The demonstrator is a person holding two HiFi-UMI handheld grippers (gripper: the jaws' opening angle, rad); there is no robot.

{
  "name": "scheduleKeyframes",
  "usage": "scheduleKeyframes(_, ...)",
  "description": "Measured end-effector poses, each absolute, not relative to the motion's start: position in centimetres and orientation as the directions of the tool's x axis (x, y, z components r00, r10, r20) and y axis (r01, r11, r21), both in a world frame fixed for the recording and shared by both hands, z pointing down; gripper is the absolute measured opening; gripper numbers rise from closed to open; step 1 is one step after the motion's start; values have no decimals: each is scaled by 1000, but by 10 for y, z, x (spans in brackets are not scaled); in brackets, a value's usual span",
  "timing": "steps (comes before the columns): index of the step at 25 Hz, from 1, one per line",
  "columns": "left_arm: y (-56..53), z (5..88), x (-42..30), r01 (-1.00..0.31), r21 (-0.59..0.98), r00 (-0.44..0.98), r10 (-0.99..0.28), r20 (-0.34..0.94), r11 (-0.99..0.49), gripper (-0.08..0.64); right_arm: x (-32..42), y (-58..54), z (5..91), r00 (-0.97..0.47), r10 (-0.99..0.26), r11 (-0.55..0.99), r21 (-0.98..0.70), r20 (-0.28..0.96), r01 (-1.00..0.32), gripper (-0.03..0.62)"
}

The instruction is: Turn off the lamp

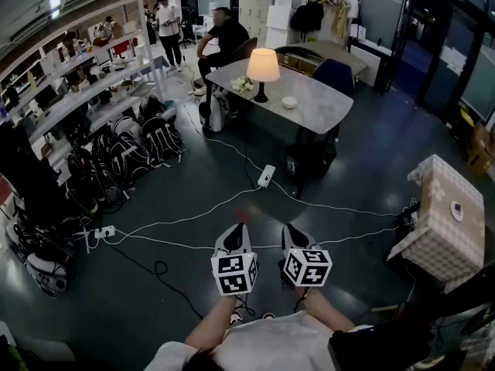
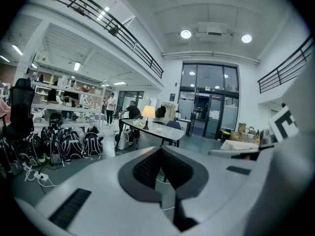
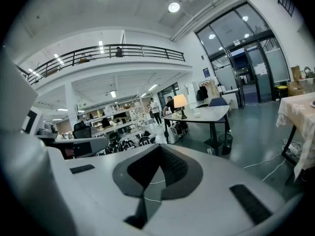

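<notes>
Now I am holding my left gripper (image 1: 233,236) and right gripper (image 1: 295,235) side by side, jaws together on nothing. Well ahead, the lamp (image 1: 263,68) is glowing on the counter (image 1: 319,105), far from both.

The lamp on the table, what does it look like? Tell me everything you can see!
The lamp is switched on: its cream shade glows warmly. Under it is a thin dark stem on a small dark base. It stands upright near the left end of the grey table, close beside a little bunch of white flowers. A small white bowl sits apart, to its right.
</notes>
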State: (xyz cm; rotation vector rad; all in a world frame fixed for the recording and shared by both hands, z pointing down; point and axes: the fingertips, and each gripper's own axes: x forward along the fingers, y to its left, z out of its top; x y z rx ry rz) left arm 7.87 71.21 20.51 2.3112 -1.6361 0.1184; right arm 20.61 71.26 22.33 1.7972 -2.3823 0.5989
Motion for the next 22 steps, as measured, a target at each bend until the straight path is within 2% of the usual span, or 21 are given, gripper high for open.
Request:
scheduleKeyframes(11,692,208,53,-933,215,339,-909,242,-290,-2,184,696,224,-292,-901,229,-222,319,-948,-2)
scheduleKeyframes(22,669,222,-11,-937,167,344,-898,274,-307,-2,165,670,248,-206,-908,117,-251,365,-961,-2)
